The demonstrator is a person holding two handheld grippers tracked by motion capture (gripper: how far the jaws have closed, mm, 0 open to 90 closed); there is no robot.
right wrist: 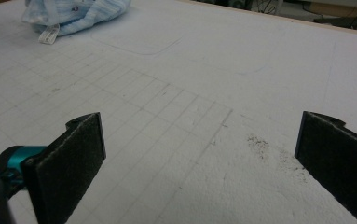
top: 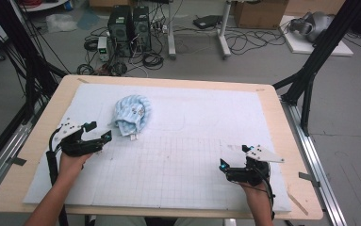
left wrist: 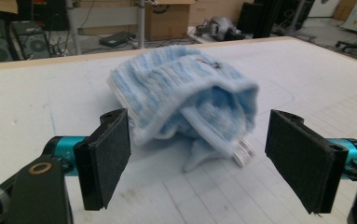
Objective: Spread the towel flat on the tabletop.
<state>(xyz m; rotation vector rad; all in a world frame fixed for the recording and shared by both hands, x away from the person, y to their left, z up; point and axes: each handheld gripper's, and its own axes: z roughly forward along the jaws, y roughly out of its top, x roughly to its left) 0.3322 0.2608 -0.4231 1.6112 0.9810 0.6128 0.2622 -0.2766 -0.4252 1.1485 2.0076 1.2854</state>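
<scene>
Left gripper [top: 99,131], near the left edge of the white mat [top: 192,169]: jaws stand wide, nothing between the pads. It points toward the middle of the table, tips aimed at the bundled towel [top: 132,116].

Towel: pale blue, terry, rolled or crumpled into a lump on the left-centre of the mat. It lies just beyond and slightly right of the left gripper's tips, close but apart; I judge no contact yet. In the left gripper view the towel [left wrist: 185,100] sits dead ahead between the two pads, a little farther on than their tips. Its long axis runs roughly away from the person, tilting a bit leftward at the far end in the high view. A white label [left wrist: 243,153] pokes out at the near, lower end, the end closest to this gripper.

Right gripper [top: 232,164], near the lower right of the mat: jaws also spread wide and empty. The right gripper view looks across bare gridded mat, with the towel [right wrist: 73,14] far off at the upper left corner, well apart.

Judgement: the left hand is much the nearer. A short push forward would bring the towel's near end between its pads; the right would have to cross most of the mat.
</scene>
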